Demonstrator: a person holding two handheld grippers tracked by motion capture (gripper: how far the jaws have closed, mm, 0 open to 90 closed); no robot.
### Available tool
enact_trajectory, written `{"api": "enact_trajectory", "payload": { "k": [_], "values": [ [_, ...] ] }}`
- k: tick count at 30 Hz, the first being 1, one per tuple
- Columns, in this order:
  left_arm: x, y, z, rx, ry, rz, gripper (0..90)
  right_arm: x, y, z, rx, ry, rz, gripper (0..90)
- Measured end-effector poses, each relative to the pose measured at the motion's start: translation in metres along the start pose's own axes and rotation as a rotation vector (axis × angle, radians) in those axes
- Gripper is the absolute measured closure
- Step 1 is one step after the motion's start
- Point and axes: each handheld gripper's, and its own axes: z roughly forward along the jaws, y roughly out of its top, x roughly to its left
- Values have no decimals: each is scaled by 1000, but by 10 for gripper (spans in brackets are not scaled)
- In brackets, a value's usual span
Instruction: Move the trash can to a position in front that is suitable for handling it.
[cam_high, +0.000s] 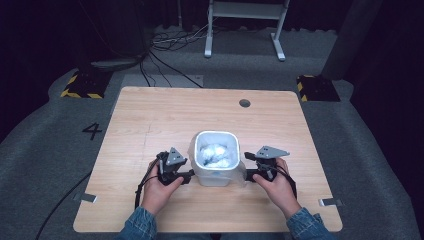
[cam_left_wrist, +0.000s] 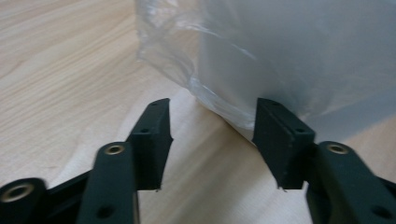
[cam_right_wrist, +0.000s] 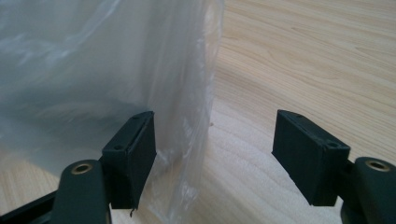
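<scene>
A small white plastic bin (cam_high: 215, 159) with rounded corners, lined with a clear thin plastic bag (cam_high: 216, 155) whose crumpled film shows inside its mouth, stands upright on the near middle of the light wooden table (cam_high: 150, 115). The bag's loose edge hangs over the bin's outer wall, visible as wrinkled film (cam_left_wrist: 205, 88) in the left gripper view and as a hanging fold (cam_right_wrist: 187, 116) in the right gripper view. The left gripper (cam_high: 186, 176) sits just beside the bin's left wall, its jaws spread, the film's edge reaching between them, the pads not pressing it. The right gripper (cam_high: 249, 175) sits just beside the bin's right wall, its jaws likewise apart, the hanging fold lying against the inner one and unpinched. Both hands (cam_high: 161, 189) enter from the near edge in blue denim sleeves (cam_high: 139, 226). Grey carpet (cam_high: 45, 145) surrounds the table.
</scene>
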Motion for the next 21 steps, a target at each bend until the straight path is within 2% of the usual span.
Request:
{"api": "enact_trajectory", "payload": {
  "k": [2,6,9,11,12,13,14,17,18,21],
  "values": [
    [-10,-2,-6,30,0,41,498,8,-3,-5,-10,-7,0,377],
    [-19,-4,-12,38,2,66,500,16,-8,-11,-7,-4,3,393],
    [-20,-7,-14,33,-5,65,477,22,-12,-17,0,18,-13,377],
    [-17,-11,-15,24,7,61,389,22,-14,-17,3,45,-15,298],
    [-14,-14,-16,14,0,45,346,21,-15,-17,-1,54,-8,283],
    [-12,-16,-17,6,-1,29,343,21,-15,-17,-1,54,-8,283],
    [-8,-19,-22,-7,16,28,334,19,-16,-19,-2,54,-4,283],
    [-7,-21,-28,-23,25,25,299,17,-17,-23,-7,41,-5,277],
    [-6,-22,-33,-34,32,22,295,14,-16,-28,-16,24,-5,275],
    [-6,-22,-41,-30,46,16,290,11,-14,-36,-14,-5,-21,272]
  ]
}}
